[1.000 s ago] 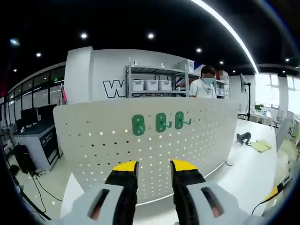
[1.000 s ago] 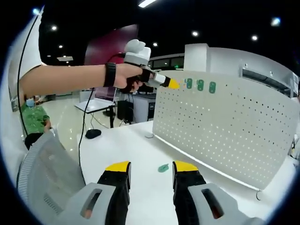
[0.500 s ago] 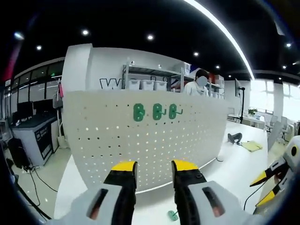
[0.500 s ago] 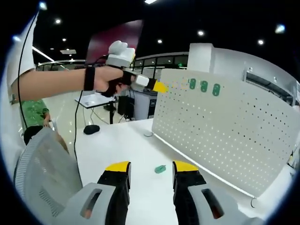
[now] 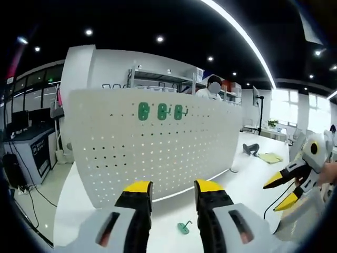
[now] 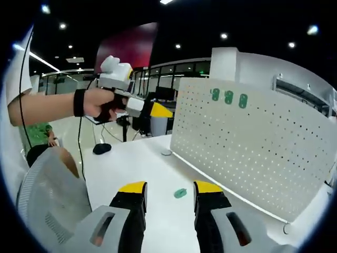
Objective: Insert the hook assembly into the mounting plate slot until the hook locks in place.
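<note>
Right now the loose green hook (image 6: 180, 193) lies flat on the white desk (image 6: 137, 163), a little out from the foot of the perforated mounting plate (image 6: 253, 142), and I see it straight ahead between the yellow tips of my right gripper (image 6: 169, 188). In the left gripper view the same hook (image 5: 183, 227) sits low between the tips of my left gripper (image 5: 170, 187), so it looks to be just in front of both tools. Its long axis I cannot make out; it is too small, though it seems to lie roughly along the plate's bottom edge. Three green hooks (image 5: 160, 112) already hang in a row near the plate's top edge, toward its left end. My right gripper is empty, jaws parted a moderate way, pointing down at the desk, and in the left gripper view it hangs raised off the desk's right side with its tips spread. My left gripper is also empty, its jaws parted about as much; in the right gripper view it is held high by the hand (image 6: 97, 103), off the plate's left edge and well apart from the hook. I judge the right gripper the better placed for the pickup.
</note>
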`<state>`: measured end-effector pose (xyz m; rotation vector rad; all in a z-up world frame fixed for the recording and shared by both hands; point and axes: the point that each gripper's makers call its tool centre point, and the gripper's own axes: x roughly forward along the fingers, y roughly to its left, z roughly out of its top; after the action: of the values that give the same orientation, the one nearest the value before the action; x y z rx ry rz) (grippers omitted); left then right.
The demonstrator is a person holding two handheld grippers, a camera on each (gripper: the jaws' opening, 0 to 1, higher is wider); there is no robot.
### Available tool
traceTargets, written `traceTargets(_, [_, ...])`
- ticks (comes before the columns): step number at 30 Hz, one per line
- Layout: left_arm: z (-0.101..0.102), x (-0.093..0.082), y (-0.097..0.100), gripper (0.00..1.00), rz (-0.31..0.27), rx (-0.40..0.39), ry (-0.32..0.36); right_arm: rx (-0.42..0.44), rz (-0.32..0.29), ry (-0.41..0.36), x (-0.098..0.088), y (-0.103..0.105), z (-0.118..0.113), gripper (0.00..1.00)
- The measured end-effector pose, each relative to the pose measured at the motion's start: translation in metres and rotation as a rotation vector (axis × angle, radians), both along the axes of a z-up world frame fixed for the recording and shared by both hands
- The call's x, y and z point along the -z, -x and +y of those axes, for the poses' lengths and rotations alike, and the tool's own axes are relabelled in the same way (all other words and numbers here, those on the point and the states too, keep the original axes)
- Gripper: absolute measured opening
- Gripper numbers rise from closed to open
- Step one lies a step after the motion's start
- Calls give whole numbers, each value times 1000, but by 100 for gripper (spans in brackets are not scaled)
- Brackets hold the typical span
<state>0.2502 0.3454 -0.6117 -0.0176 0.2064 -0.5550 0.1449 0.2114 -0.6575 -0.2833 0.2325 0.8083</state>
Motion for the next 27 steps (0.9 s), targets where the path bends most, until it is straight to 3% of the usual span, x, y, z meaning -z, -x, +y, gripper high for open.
traceTargets(18, [4, 59, 40, 37, 102, 54, -4, 21, 51, -6, 15, -14, 14, 33])
traceTargets(27, [1, 70, 51, 38, 119, 81, 2, 29, 103, -7, 30, -23, 21, 30])
